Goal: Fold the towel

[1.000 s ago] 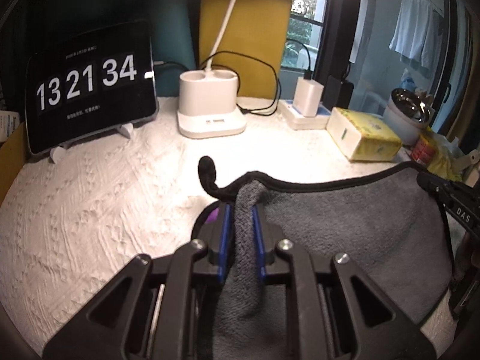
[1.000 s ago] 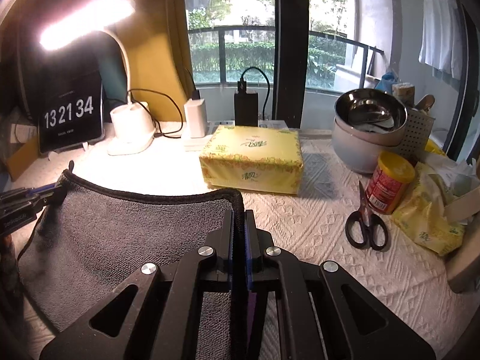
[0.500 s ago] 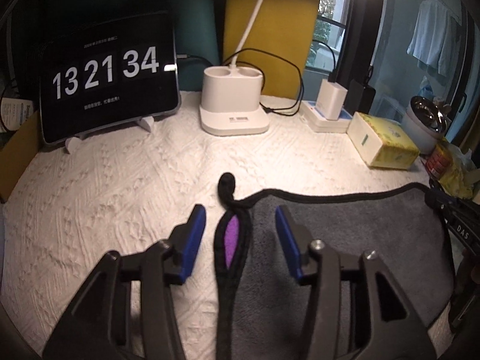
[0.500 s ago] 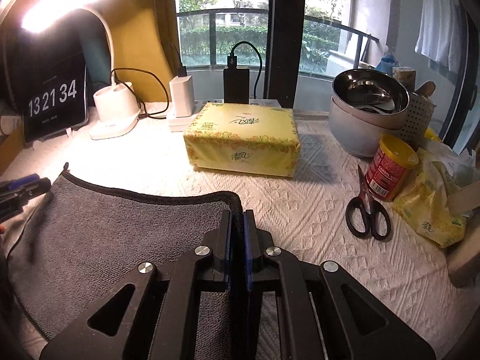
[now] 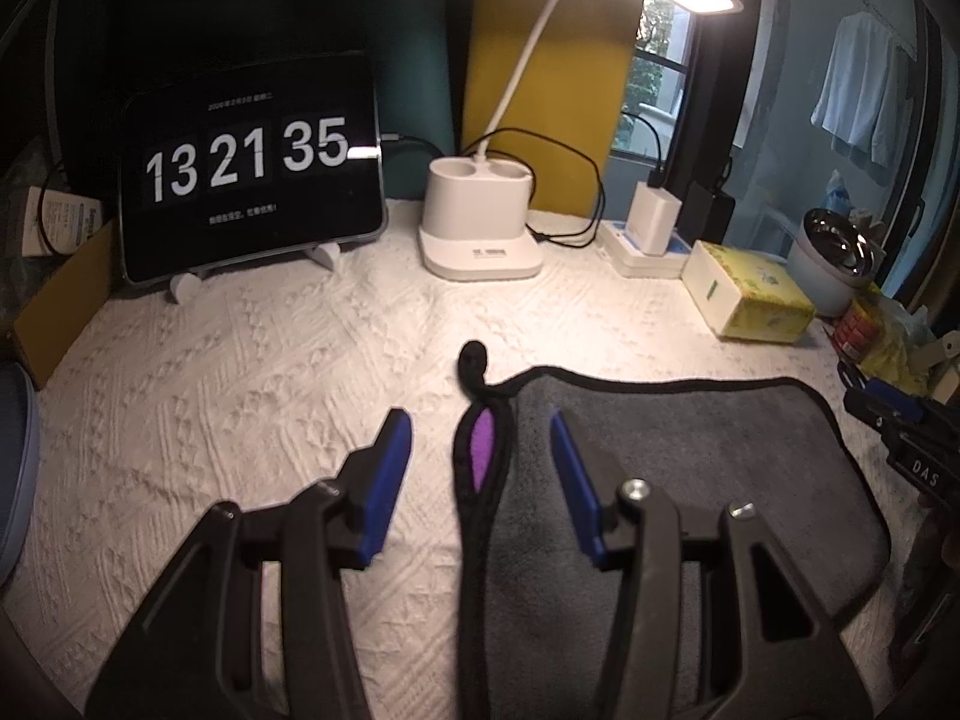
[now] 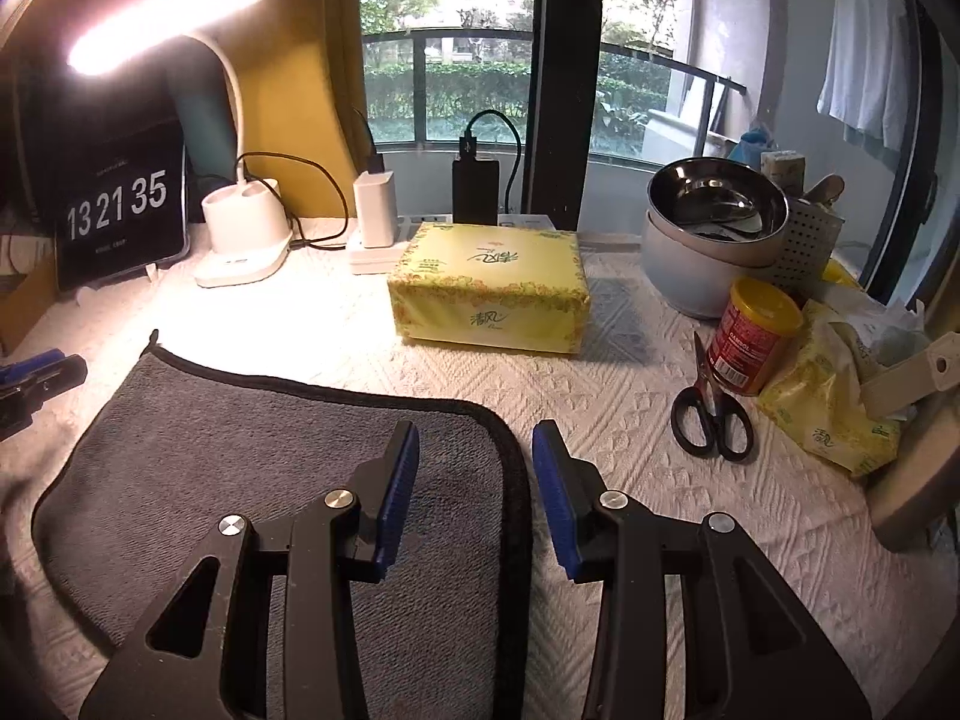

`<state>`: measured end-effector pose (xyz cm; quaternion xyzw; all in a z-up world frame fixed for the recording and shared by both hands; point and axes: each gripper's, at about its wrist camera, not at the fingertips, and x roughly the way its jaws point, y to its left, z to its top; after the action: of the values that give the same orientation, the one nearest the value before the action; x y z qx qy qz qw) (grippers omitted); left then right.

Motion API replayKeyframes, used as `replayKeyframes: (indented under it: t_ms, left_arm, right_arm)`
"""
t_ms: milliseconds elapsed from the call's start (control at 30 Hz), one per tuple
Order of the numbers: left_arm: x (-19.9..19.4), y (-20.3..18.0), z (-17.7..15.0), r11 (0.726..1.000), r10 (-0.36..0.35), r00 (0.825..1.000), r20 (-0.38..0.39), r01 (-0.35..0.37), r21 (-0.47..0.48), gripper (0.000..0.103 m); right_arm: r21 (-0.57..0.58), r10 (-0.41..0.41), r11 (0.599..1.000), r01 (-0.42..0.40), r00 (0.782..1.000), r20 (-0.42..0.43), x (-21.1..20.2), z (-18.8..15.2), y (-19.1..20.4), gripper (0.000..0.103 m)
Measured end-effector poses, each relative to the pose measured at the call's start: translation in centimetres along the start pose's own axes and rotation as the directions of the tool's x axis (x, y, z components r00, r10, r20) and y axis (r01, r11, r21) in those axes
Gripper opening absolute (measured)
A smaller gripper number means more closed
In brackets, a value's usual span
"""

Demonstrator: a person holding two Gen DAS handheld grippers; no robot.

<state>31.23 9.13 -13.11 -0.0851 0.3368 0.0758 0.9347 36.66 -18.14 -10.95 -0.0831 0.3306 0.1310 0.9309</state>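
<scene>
A grey towel (image 5: 678, 468) with black edging lies folded flat on the white textured cloth; it also shows in the right wrist view (image 6: 252, 444). A black hanging loop (image 5: 474, 363) and a purple tag (image 5: 482, 447) sit at its far left corner. My left gripper (image 5: 480, 450) is open, its jaws astride that left edge, holding nothing. My right gripper (image 6: 474, 468) is open, its jaws astride the towel's right edge, holding nothing. Each gripper shows at the edge of the other's view, the right one (image 5: 900, 420) and the left one (image 6: 36, 378).
A clock tablet (image 5: 252, 168), a white lamp base (image 5: 480, 228) and a charger (image 5: 654, 222) stand at the back. A yellow tissue pack (image 6: 489, 288), stacked bowls (image 6: 714, 228), a red can (image 6: 753, 336), scissors (image 6: 708, 408) and yellow packets (image 6: 834, 396) lie to the right.
Both grippers have opened and let go of the towel's corners. The towel now lies flat, and both grippers have drawn back a little.
</scene>
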Motion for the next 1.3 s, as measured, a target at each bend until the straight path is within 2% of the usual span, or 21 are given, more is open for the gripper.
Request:
replayKeyframes:
  t_ms: [833, 1300]
  left_arm:
    - [-8.4, 0.4, -2.6, 1.0, -0.003, 0.997, 0.078, 0.001, 0.022, 0.05]
    - [-11.4, -0.1, -4.7, 0.999, -0.035, 0.994, 0.104, 0.031, 0.038, 0.05]
  right_arm:
    - [-0.009, 0.021, 1.0, -0.02, 0.997, 0.072, -8.1, -2.2, 2.5, 0.042]
    - [-0.016, 0.044, 0.999, -0.043, 0.994, 0.096, -11.7, -4.0, 3.8, 0.042]
